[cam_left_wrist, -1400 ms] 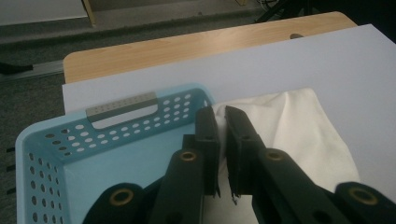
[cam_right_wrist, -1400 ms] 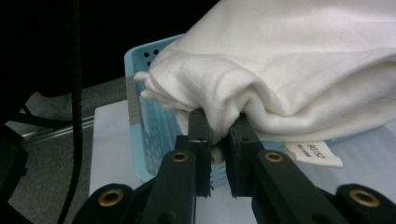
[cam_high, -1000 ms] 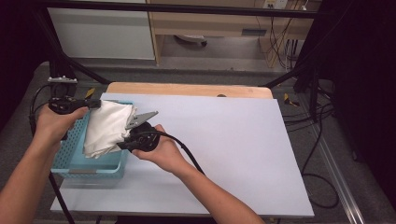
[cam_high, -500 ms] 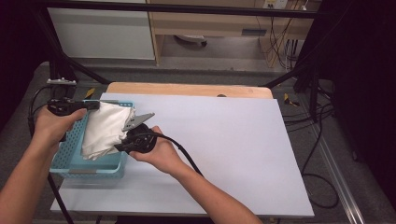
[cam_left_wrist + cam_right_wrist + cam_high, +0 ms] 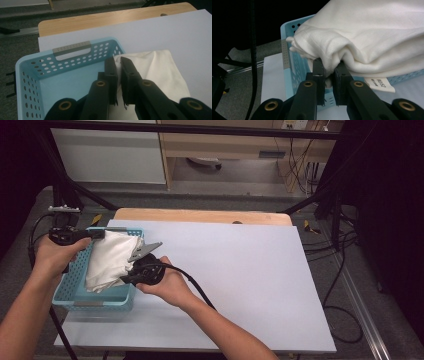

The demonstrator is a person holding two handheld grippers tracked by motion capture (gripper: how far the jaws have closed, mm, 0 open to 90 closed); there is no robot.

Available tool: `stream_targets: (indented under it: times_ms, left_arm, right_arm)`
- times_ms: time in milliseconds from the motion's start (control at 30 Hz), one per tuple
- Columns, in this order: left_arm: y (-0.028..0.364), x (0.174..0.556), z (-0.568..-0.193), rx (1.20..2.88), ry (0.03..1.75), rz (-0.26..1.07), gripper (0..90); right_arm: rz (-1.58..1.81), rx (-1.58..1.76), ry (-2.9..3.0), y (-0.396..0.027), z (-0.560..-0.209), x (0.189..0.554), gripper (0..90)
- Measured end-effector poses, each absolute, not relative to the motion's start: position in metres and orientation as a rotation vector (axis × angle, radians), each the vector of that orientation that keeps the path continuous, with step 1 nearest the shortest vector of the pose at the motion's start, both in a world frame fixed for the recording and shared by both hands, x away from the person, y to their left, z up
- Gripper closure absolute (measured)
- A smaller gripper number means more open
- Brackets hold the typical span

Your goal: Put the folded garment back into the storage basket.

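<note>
between both tools, white cloth [image 5: 111, 260] hanging over blue basket [image 5: 75, 292]; left tool [image 5: 119, 75] and right tool [image 5: 329, 75] both clamping cloth folds. risk: thin pinch slipping, or cloth snagging on rim and dragging basket off desk [image 5: 240, 270].

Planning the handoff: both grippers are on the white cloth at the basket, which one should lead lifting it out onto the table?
Right, probably. The right gripper pinches the white cloth at the blue basket wall next to the open table. The left gripper clamps the far corner, on the basket's outer side.
</note>
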State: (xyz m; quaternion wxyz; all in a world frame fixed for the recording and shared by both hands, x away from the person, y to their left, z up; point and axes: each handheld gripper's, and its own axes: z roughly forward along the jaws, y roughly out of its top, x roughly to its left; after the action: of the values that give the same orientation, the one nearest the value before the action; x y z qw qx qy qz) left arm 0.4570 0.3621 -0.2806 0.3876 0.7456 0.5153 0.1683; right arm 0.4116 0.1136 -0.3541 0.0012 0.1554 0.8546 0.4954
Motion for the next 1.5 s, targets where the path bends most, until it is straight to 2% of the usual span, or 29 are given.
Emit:
stream_targets:
  times_ms: [1500]
  left_arm:
    - [0.388,0.459,-0.297,1.856,1.393,0.453,84.0]
  right_arm:
    - [1.521,0.506,2.696,0.139,-0.366,0.418,81.4]
